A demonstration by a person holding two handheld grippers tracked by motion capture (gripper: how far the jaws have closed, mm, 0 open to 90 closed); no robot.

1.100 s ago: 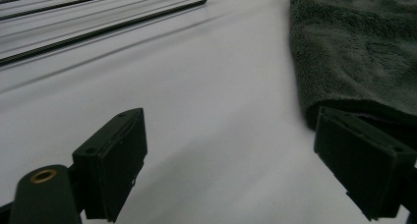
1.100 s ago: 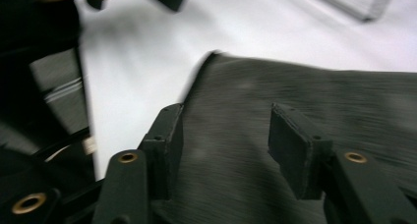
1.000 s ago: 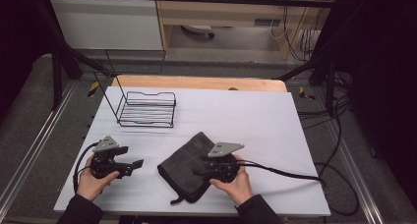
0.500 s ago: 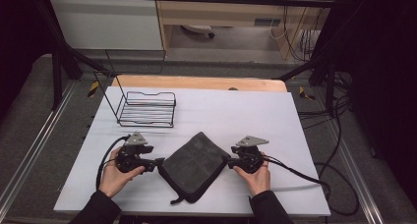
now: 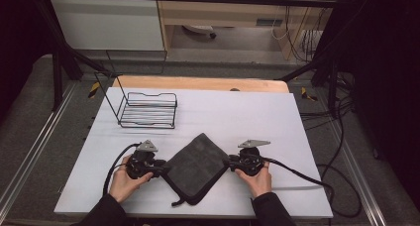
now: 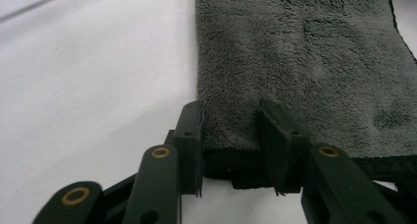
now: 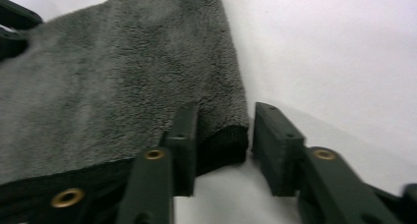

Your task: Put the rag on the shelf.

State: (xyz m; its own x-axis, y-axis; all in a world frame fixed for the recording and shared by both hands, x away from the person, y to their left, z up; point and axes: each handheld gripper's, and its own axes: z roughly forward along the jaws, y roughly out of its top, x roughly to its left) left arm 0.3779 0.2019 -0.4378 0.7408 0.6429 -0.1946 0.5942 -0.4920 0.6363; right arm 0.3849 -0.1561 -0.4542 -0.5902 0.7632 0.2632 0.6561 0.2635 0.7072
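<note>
While both jaws have been closing, each hand-held gripper (image 5: pixel 161 169) (image 5: pixel 231 162) straddles the towel (image 5: pixel 195 164).

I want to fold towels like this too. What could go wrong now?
1. The right gripper has only a small corner of the grey towel between its jaws, with a gap on one side. As the jaws have just been closing, that corner might slip out.
2. The left gripper straddles the thick hem; it could catch only one layer, so the towel sags when lifted.
3. A loop dangles near the white table edge and could snag.
</note>
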